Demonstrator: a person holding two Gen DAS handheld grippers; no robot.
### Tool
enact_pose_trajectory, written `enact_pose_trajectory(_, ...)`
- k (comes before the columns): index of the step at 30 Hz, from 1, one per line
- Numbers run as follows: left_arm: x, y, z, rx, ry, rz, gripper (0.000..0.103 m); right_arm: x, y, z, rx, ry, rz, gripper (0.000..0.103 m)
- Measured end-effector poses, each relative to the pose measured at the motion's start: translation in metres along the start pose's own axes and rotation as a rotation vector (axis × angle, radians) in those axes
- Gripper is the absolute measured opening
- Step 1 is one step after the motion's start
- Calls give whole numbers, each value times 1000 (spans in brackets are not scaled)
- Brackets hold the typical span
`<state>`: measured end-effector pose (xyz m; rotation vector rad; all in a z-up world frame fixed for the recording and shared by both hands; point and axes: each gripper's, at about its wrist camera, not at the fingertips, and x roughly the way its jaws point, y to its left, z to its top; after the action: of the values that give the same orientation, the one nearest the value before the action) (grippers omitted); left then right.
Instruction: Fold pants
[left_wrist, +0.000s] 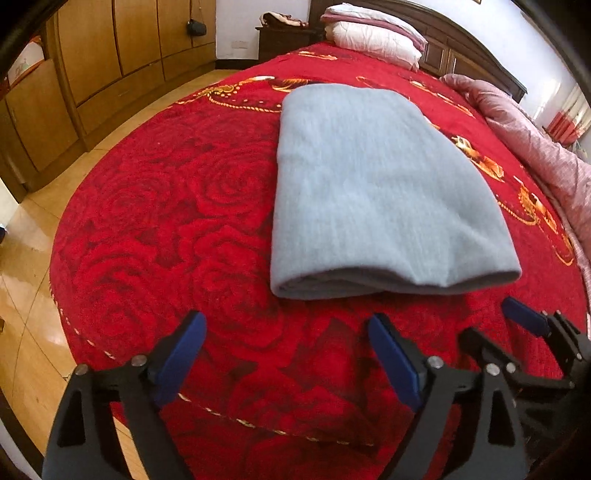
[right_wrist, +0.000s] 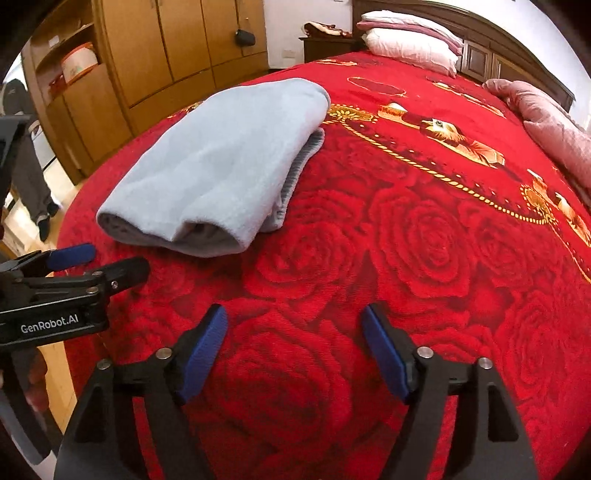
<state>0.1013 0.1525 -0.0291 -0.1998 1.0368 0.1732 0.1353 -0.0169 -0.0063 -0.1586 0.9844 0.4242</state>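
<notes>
The light blue-grey pants (left_wrist: 373, 192) lie folded into a thick rectangular stack on the red rose bedspread (left_wrist: 177, 221). They also show in the right wrist view (right_wrist: 221, 166), to the upper left. My left gripper (left_wrist: 286, 332) is open and empty, hovering just short of the stack's near folded edge. My right gripper (right_wrist: 293, 325) is open and empty, over bare bedspread to the right of the stack. The right gripper also shows in the left wrist view (left_wrist: 491, 325), and the left gripper in the right wrist view (right_wrist: 107, 262).
Pillows (left_wrist: 373, 37) and a dark headboard (left_wrist: 461, 48) stand at the far end. A pink quilt (left_wrist: 535, 147) lies along the right side. Wooden wardrobes (left_wrist: 110, 55) and tiled floor (left_wrist: 26, 266) lie to the left. A person's legs (right_wrist: 33, 184) stand by the bed's left edge.
</notes>
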Motion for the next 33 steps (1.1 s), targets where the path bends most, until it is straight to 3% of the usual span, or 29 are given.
enact_pose_trajectory(10, 6, -8, -3, 13, -10, 15, 99, 3, 6, -4, -11, -24, -6, 87)
enact_pose_trajectory(33, 8, -11, -5, 12, -11, 27, 101, 2, 9, -5, -14, -33, -4, 89)
